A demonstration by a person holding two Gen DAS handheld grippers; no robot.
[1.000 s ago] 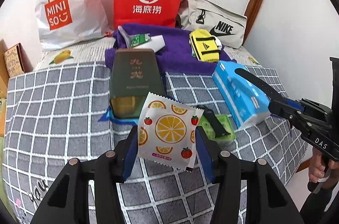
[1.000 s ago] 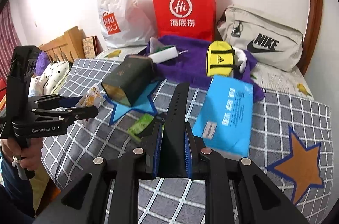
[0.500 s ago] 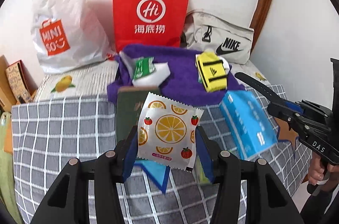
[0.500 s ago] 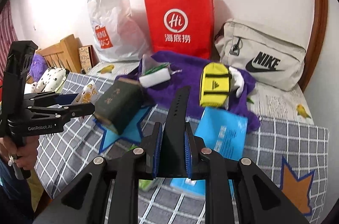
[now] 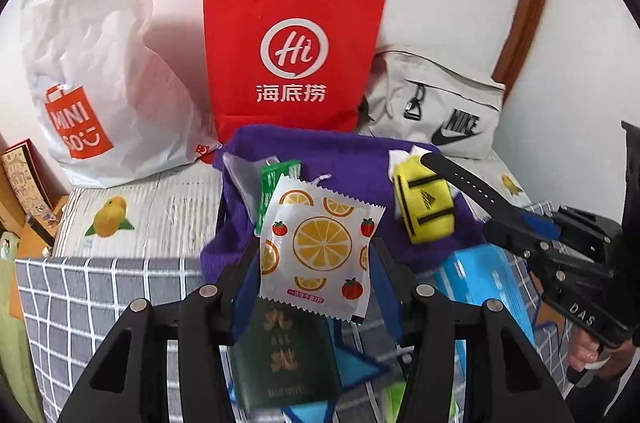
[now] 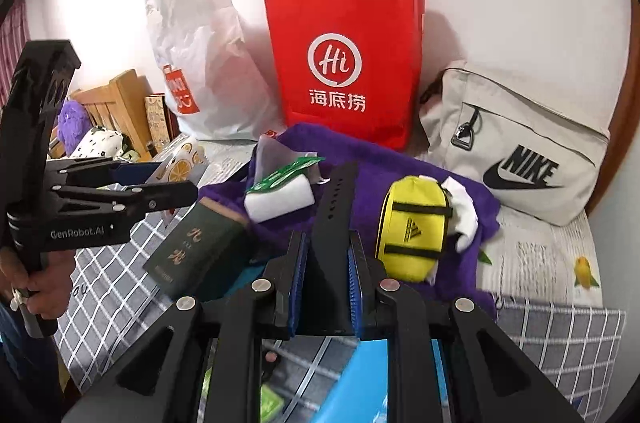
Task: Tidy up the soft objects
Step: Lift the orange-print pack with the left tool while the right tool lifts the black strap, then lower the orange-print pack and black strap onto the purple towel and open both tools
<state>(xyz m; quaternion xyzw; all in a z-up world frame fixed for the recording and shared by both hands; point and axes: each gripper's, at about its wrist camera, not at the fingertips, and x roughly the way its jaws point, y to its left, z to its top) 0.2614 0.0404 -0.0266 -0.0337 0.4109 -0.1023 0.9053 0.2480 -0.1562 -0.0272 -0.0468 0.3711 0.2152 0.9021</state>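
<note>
left gripper (image 5: 316, 263) pinching orange-print sachet (image 5: 320, 247) by its side edges, held up over the bed near the purple towel (image 5: 352, 159) | right gripper (image 6: 326, 263) clamped on black watch strap (image 6: 334, 207) | sachet looks light, thin, crinkly, slippery film: grip sealed edges, not middle | strap bendy, rubbery

Orange-slice-and-tomato printed white sachet (image 5: 320, 243), red paper bag (image 5: 294, 47), purple towel (image 6: 400, 191), yellow pouch (image 6: 412, 227).

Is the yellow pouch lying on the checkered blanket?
No, the yellow pouch lies on the purple towel, not the checkered blanket.
</note>
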